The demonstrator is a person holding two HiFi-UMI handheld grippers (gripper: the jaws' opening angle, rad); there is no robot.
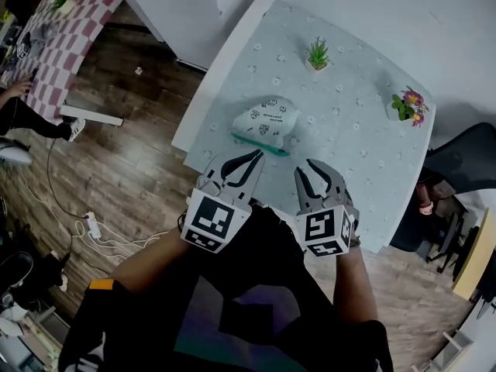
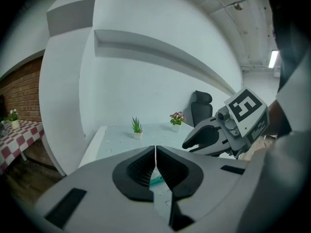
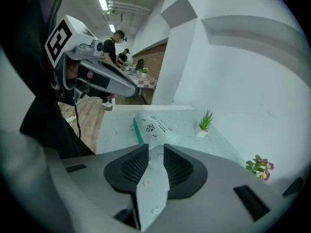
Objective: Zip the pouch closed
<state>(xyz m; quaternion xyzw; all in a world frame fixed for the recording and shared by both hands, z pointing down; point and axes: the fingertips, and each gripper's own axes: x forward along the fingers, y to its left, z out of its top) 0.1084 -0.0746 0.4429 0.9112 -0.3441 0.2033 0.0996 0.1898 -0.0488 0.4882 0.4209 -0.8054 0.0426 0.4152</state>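
A white printed pouch (image 1: pixel 267 120) lies on the pale cloth-covered table (image 1: pixel 349 153), its green zipper edge (image 1: pixel 260 144) facing me. My left gripper (image 1: pixel 256 158) hovers just short of that edge with its jaws shut on nothing. In the left gripper view the pads of the left gripper (image 2: pixel 155 149) meet, and a sliver of green zipper (image 2: pixel 156 180) shows below them. My right gripper (image 1: pixel 306 169) hangs to the right of the pouch, open and empty. In the right gripper view the pouch (image 3: pixel 158 125) and zipper (image 3: pixel 138 130) lie beyond the parted pads of the right gripper (image 3: pixel 156 149).
A small green potted plant (image 1: pixel 317 55) and a pot of pink flowers (image 1: pixel 409 105) stand at the table's far side. A black chair (image 1: pixel 465 161) is at the right. A checked table (image 1: pixel 70 29) and floor cables (image 1: pixel 93 227) lie to the left.
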